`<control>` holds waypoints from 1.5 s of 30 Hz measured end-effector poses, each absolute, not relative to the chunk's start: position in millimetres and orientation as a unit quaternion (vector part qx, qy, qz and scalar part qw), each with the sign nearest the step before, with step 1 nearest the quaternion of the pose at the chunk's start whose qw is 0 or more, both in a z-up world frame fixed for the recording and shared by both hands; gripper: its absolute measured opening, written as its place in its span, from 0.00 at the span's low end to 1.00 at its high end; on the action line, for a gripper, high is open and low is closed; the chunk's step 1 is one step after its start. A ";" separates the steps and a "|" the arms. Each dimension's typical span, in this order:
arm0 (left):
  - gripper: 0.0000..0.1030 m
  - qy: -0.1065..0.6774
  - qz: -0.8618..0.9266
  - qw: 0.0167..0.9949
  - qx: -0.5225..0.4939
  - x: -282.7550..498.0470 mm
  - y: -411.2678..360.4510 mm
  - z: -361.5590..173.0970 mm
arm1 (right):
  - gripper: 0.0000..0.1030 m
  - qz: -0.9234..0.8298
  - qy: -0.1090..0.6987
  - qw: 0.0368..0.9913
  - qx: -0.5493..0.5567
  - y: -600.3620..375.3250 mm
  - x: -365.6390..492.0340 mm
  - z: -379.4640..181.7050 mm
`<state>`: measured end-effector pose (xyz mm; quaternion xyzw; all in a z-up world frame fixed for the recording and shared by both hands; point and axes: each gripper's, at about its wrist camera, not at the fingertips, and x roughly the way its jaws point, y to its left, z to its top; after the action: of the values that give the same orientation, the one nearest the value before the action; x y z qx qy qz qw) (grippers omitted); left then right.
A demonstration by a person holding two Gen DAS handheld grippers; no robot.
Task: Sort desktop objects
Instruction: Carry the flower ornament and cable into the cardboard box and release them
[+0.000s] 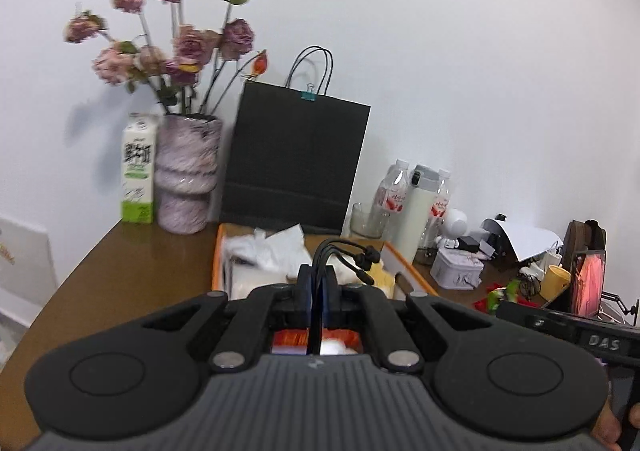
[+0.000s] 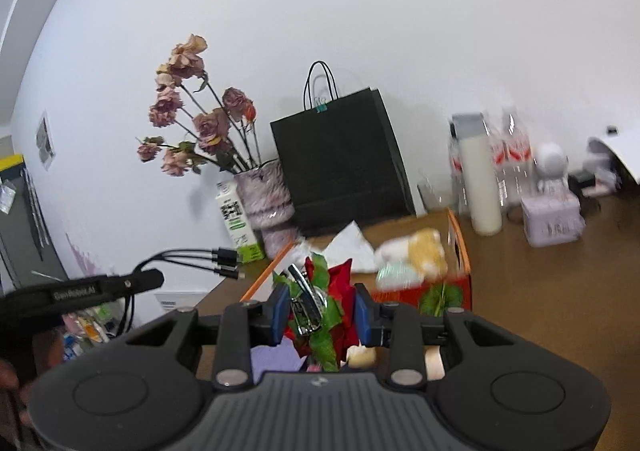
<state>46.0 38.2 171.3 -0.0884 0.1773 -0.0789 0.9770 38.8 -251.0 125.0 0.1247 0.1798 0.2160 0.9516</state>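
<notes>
My left gripper (image 1: 319,287) is shut on a black multi-head charging cable (image 1: 326,251), whose plug ends (image 1: 366,257) stick out to the right above an orange-rimmed box (image 1: 216,263). The box holds crumpled white tissue (image 1: 276,247) and a yellow plush toy (image 1: 380,275). In the right wrist view my right gripper (image 2: 321,313) holds a red artificial flower with green leaves (image 2: 340,283) between its blue pads, with a shiny metal piece (image 2: 306,303) against it. The same box (image 2: 460,243) lies just beyond. The left gripper (image 2: 80,291) and its cable (image 2: 224,259) show at the left.
Along the wall stand a green-and-white carton (image 1: 138,171), a pink vase of dried roses (image 1: 186,175) and a black paper bag (image 1: 296,159). To the right are a glass (image 1: 366,221), water bottles (image 1: 390,191), a white flask (image 1: 416,211), a robot figurine (image 1: 454,229) and a pale tin (image 1: 456,269).
</notes>
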 end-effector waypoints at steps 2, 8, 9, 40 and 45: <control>0.05 0.186 -0.084 0.975 -0.087 78.3 38.4 175.6 | 0.31 0.215 0.185 0.951 0.123 -246.0 68.1 132.7; 0.05 0.245 -0.060 0.963 -0.099 198.5 32.7 158.8 | 0.31 0.188 0.201 0.956 0.099 -221.6 169.4 141.8; 0.05 0.259 -0.055 0.958 -0.108 216.7 31.3 152.5 | 0.31 0.187 0.215 0.954 0.095 -215.1 194.2 139.4; 0.99 0.296 0.011 0.955 0.018 221.7 17.9 133.1 | 0.80 0.090 0.300 0.949 0.028 -167.5 264.8 113.0; 1.00 0.262 0.023 0.964 0.035 160.6 20.1 132.3 | 0.84 0.087 0.285 0.954 0.017 -168.4 206.8 109.8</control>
<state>160.6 20.1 132.3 0.0346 0.2618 0.0230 0.9642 206.8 -168.4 109.8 0.0169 0.2851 0.0875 0.9543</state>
